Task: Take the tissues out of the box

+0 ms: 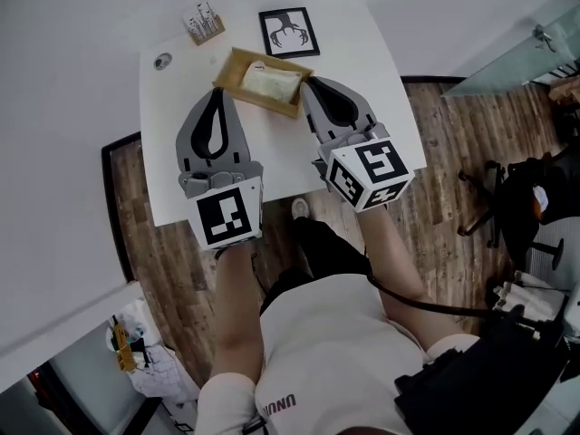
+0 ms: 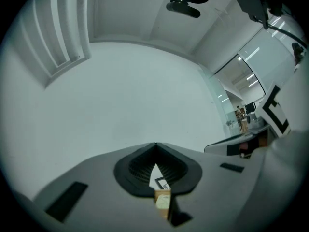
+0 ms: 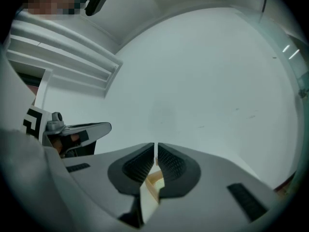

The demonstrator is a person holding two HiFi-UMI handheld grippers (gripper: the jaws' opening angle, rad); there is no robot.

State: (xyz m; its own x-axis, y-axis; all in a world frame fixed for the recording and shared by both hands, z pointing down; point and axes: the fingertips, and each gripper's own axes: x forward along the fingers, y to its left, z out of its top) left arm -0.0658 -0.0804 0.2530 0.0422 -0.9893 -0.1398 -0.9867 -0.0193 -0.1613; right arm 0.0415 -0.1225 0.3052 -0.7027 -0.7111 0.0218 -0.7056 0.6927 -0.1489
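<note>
Tissue box: long axis runs far-left to near-right.
My left gripper: closed, empty, by box's left end.
My right gripper: closed, empty, by box's right end.

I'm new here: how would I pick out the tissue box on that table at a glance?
Find the white table; near its far edge, in the middle, sits the tissue box. It is the only tan wooden tray, open-topped with pale tissues inside, unlike the black framed picture behind it and the small round disc to its left.
</note>
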